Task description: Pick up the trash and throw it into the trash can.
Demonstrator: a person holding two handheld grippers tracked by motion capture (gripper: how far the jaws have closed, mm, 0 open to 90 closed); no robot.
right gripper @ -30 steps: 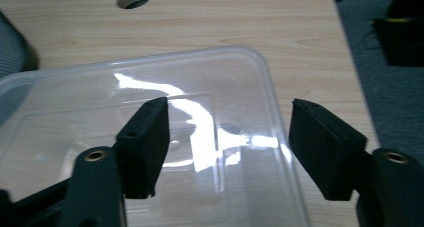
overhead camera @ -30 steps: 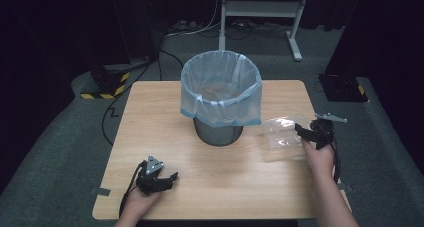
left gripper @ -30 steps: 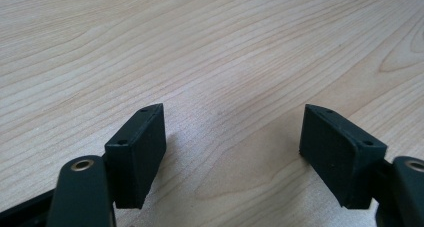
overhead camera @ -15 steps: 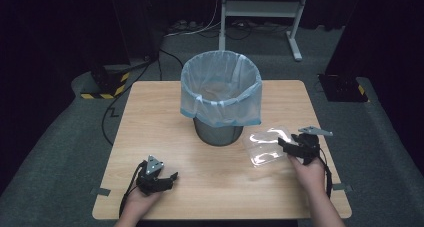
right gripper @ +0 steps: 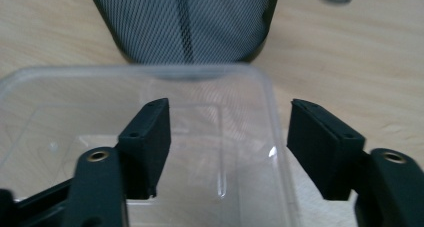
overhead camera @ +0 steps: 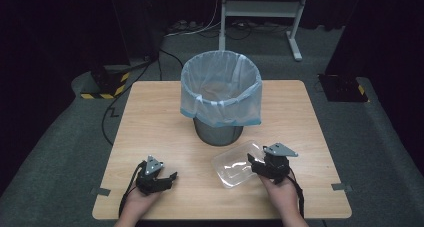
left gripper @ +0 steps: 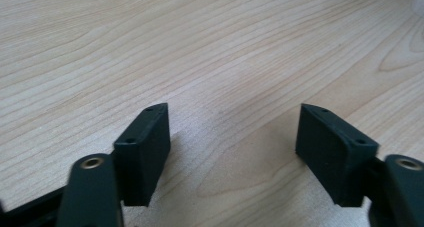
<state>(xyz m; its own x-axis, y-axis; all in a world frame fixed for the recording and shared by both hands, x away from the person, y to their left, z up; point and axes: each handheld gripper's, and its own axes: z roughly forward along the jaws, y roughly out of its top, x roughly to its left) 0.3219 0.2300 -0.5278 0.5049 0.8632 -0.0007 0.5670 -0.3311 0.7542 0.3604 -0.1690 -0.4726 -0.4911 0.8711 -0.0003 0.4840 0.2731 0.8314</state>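
Dragged nearer since before, the clear plastic container (right gripper: 150,152) is now lying under the right gripper (right gripper: 227,137), whose jaws are gaping, holding nothing; the left gripper (left gripper: 232,137) is idling open. Thin walls risk buckling or skidding against the bin (overhead camera: 220,104).

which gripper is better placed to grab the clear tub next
Right, most likely. The right gripper is at the tub, jaws open with one over it and one outside its wall. The left gripper is also open, but sits over bare table, away from the tub.
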